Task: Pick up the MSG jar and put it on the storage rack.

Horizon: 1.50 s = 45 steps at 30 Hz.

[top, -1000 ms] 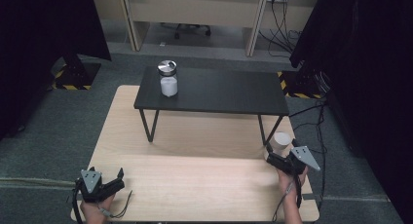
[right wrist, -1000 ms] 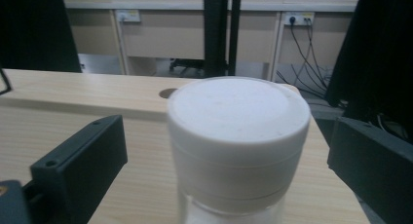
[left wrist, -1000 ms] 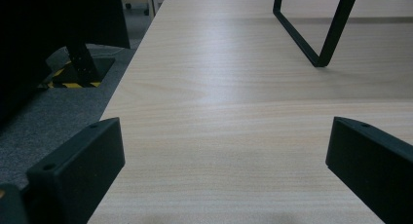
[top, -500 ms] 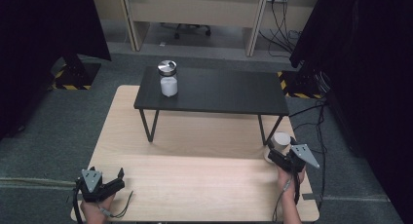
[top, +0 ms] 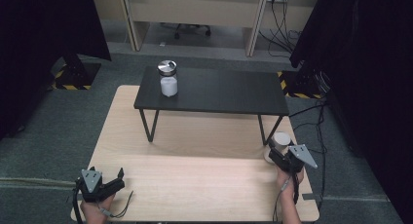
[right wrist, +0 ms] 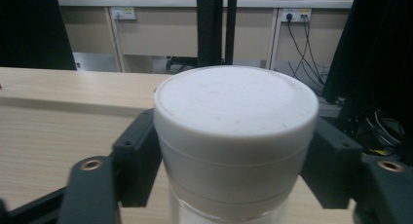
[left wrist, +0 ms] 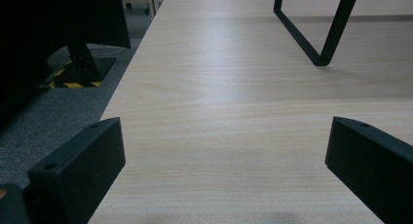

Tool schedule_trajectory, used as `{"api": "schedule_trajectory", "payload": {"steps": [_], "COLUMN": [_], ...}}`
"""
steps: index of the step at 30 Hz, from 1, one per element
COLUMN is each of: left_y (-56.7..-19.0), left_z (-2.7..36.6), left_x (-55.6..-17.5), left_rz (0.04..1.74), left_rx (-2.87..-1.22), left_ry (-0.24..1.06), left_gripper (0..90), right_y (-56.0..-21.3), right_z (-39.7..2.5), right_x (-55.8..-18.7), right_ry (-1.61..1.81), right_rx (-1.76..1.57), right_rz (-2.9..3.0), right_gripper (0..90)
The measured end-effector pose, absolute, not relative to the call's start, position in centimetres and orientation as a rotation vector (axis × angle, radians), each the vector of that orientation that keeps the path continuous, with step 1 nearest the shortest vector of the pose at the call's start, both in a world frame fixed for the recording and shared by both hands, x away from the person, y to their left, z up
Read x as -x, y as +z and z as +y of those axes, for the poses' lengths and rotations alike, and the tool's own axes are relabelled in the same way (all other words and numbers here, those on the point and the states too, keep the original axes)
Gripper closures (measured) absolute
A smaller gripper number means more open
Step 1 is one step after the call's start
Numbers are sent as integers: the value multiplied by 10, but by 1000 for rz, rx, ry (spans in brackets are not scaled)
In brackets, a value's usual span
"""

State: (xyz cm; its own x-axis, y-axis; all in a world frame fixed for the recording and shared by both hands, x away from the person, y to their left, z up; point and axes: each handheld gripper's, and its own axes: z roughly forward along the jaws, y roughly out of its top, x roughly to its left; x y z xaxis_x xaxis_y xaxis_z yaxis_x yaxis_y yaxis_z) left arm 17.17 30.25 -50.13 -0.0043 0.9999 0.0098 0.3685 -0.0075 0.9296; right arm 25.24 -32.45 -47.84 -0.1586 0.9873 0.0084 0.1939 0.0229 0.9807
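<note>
A white-lidded jar (right wrist: 236,136) sits between the jaws of my right gripper (right wrist: 234,151), which press on its two sides just under the lid. From above, this jar (top: 280,140) and the right gripper (top: 276,153) are at the wooden table's right side, beside a leg of the black side table. A second jar (top: 168,79), with a metal lid and white contents, stands on the black side table's (top: 219,92) left end. My left gripper (top: 118,181) lies open near the front left corner, with bare wood between its jaws (left wrist: 224,160).
The wooden table (top: 195,180) ends just left of my left gripper, with grey carpet (left wrist: 53,121) below. The black side table's legs (top: 148,126) stand on the wood. Cables (top: 316,121) trail off the right edge, and dark curtains hang on both sides.
My right gripper and the white-lidded jar have shifted slightly to the left. The left gripper has stayed where it was.
</note>
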Motion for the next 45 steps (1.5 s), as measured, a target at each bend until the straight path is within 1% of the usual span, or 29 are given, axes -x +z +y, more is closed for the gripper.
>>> {"api": "schedule_trajectory", "payload": {"steps": [12, 26, 45], "left_y": [-502, -501, -501], "left_z": [302, 300, 304], "left_x": [-171, -172, -172], "left_rz": [1483, 1481, 1480], "left_rx": [-1486, -1494, -1489], "left_ry": [1025, 1033, 1010], "left_gripper": [2, 6, 6], "right_y": [-483, -473, -414], "right_z": [-316, -327, -327], "right_x": [-250, -250, -243], "right_ry": [1201, 1230, 1267], "right_rx": [-1266, -1288, -1213], "right_rz": [1440, 1474, 1536], "right_gripper": [338, 340, 339]}}
